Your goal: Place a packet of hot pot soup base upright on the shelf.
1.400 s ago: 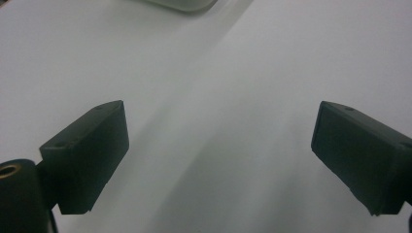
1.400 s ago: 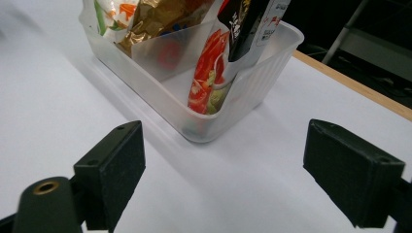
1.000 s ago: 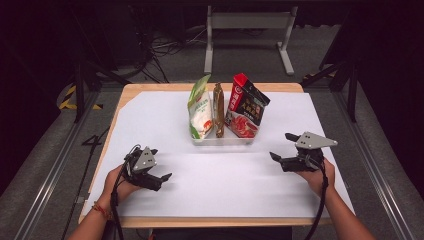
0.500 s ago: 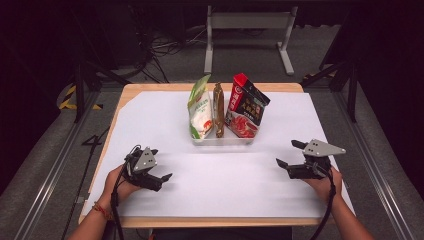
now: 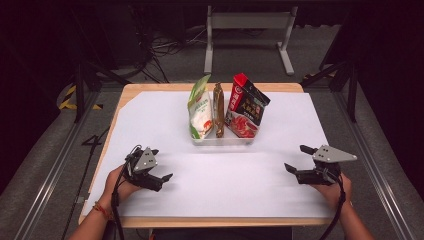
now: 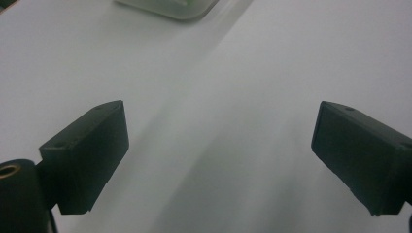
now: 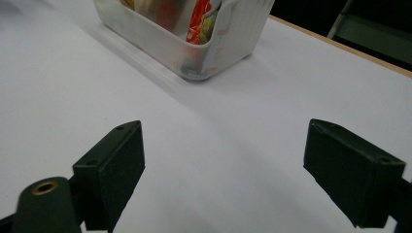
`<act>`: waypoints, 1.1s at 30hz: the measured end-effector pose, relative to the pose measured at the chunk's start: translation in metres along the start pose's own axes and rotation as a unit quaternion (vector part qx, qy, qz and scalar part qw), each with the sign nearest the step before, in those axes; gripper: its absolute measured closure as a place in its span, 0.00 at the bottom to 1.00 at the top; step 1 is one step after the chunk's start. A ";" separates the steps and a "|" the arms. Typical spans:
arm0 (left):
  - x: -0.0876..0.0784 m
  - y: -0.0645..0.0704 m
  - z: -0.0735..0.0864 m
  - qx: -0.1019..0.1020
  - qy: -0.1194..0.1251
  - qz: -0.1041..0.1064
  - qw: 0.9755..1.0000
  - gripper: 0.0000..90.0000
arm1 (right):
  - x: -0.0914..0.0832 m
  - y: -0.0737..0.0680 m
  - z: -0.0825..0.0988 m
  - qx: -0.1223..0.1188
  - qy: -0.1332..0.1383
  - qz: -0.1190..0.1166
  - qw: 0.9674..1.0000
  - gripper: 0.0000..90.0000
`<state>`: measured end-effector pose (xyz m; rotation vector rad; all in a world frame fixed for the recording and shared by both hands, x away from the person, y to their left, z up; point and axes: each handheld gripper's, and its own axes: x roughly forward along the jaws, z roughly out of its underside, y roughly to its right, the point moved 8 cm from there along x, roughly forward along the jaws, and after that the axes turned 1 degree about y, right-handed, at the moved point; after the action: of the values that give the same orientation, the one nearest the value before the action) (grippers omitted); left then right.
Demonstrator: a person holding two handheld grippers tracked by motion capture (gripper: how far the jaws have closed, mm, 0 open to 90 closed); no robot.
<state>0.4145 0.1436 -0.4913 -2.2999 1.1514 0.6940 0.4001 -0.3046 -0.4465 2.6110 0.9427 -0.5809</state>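
A clear plastic tray [image 5: 222, 140] stands at the middle of the white table sheet and holds three packets upright: a green and white pouch [image 5: 200, 109], a thin brown packet [image 5: 218, 102] and a red and black pouch [image 5: 246, 106]. My left gripper [image 5: 160, 164] rests low near the front left, open, nothing between its jaws [image 6: 218, 160]. My right gripper [image 5: 299, 158] sits near the front right, also open and empty [image 7: 223, 165]. In the right gripper view the tray [image 7: 194, 53] lies ahead and slightly left, its red packet [image 7: 201, 19] showing through the wall.
The white sheet [image 5: 215, 185] covers a wooden table whose edge [image 5: 200, 221] runs along the front. Beyond the table stand a metal frame [image 5: 247, 22], cables on the floor and dark rails at both sides.
My right gripper has dropped lower and drawn back toward the front right edge of the table. The left gripper and the tray have stayed where they were.
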 end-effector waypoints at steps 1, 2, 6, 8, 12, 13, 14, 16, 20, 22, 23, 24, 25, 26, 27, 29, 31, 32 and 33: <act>0.000 0.000 0.000 0.000 0.000 0.000 1.000 0.08 | -0.002 -0.001 0.002 -0.004 -0.003 -0.001 1.000 0.17; 0.000 0.000 0.000 0.000 0.001 0.000 1.000 0.08 | -0.003 -0.002 0.003 -0.003 -0.003 -0.003 1.000 0.17; 0.000 0.000 -0.001 -0.003 0.003 0.001 1.000 0.08 | -0.006 -0.003 0.007 -0.002 -0.009 -0.002 1.000 0.16; 0.000 0.000 -0.001 -0.004 0.004 0.002 1.000 0.08 | -0.009 -0.003 0.010 0.001 -0.009 -0.001 1.000 0.16; 0.000 -0.001 -0.002 -0.001 0.004 0.003 1.000 0.08 | -0.013 0.000 0.017 0.016 -0.014 0.002 1.000 0.15; 0.000 -0.001 -0.002 -0.001 0.007 0.003 1.000 0.08 | -0.014 0.000 0.019 0.020 -0.014 0.001 1.000 0.14; 0.000 -0.001 -0.002 -0.001 0.007 0.003 1.000 0.08 | -0.015 0.001 0.020 0.024 -0.015 0.000 1.000 0.14; -0.001 0.000 -0.003 -0.002 0.009 0.005 1.000 0.08 | -0.018 0.001 0.023 0.030 -0.015 0.001 0.999 0.13; -0.001 -0.001 -0.003 -0.002 0.010 0.003 1.000 0.08 | -0.022 0.002 0.024 0.035 -0.010 0.003 0.999 0.12; -0.001 0.000 -0.003 -0.003 0.010 0.003 1.000 0.08 | -0.023 0.002 0.026 0.033 -0.012 0.004 0.999 0.12; -0.001 0.000 -0.003 -0.002 0.009 0.003 1.000 0.08 | -0.023 0.001 0.026 0.032 -0.012 0.003 0.999 0.12; -0.001 0.000 -0.003 -0.002 0.010 0.004 1.000 0.08 | -0.022 0.001 0.027 0.032 -0.013 0.003 0.999 0.12; -0.001 0.000 -0.003 -0.001 0.010 0.005 1.000 0.08 | -0.022 0.000 0.028 0.029 -0.013 0.004 0.999 0.12; -0.001 0.000 -0.004 0.002 0.010 0.003 1.000 0.08 | -0.021 -0.001 0.028 0.028 -0.014 0.003 0.999 0.12; 0.000 0.000 -0.004 0.002 0.010 0.003 1.000 0.08 | -0.019 -0.002 0.029 0.028 -0.016 0.000 0.999 0.12; 0.000 0.001 -0.003 0.001 0.010 0.006 1.000 0.08 | -0.017 -0.003 0.029 0.025 -0.019 -0.001 1.000 0.12; 0.000 0.001 -0.003 0.004 0.008 0.005 1.000 0.08 | -0.015 -0.006 0.029 0.024 -0.021 -0.005 0.999 0.11; -0.001 0.002 -0.003 0.004 0.008 0.005 1.000 0.08 | -0.014 -0.007 0.029 0.022 -0.022 -0.004 1.000 0.11; -0.001 0.002 -0.003 0.003 0.010 0.005 1.000 0.08 | -0.013 -0.008 0.030 0.019 -0.024 -0.005 1.000 0.11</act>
<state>0.4128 0.1414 -0.4889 -2.3028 1.1742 0.6731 0.3780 -0.3180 -0.4674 2.6156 0.9383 -0.6663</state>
